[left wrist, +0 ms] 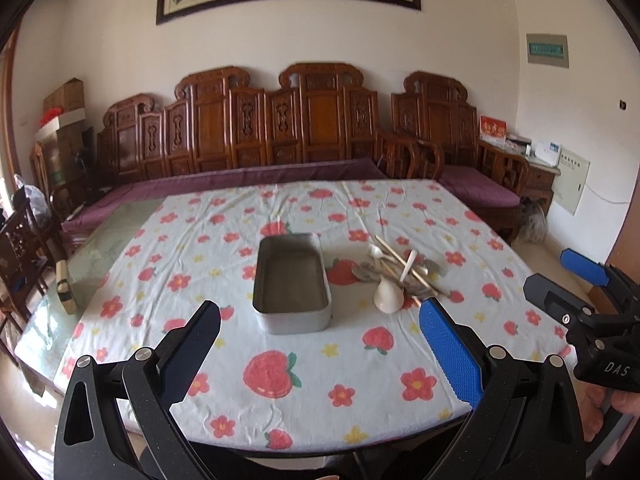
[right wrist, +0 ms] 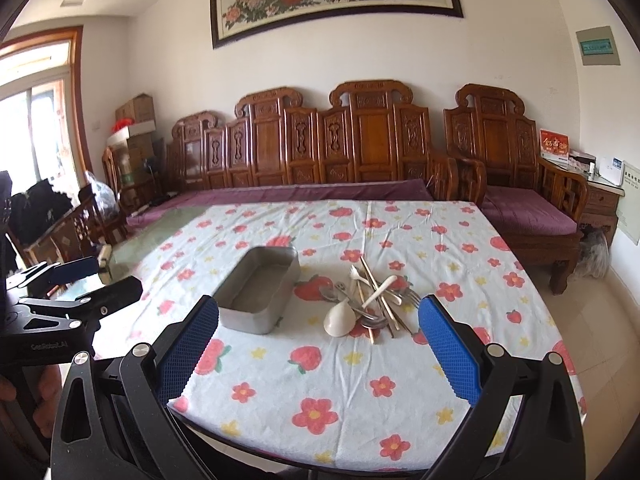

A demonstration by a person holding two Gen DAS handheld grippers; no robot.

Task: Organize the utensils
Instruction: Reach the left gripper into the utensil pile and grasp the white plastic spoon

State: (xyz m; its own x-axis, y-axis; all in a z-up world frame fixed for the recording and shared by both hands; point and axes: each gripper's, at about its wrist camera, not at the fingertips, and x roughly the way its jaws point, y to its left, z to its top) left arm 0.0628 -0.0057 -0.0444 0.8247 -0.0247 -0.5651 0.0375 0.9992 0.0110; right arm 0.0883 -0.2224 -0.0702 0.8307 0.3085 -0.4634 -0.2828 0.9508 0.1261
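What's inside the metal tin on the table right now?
The metal tin shows only its bare floor; the utensil pile lies beside it. Its near wall hides a strip of floor.

Bright, soft daylight enters from the window (right wrist: 36, 112) at 9 o'clock; fisheye bending and dark vignetting ring the edges.

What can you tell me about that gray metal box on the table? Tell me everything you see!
The gray rectangular metal box has rounded corners, low straight walls and no lid. It looks like dull tin, and nothing shows inside it. It sits flat on the flowery strawberry tablecloth, near the table's middle, long side pointing away. The pile of spoons, forks and chopsticks lies just to its right, not touching it. Neither gripper touches it.
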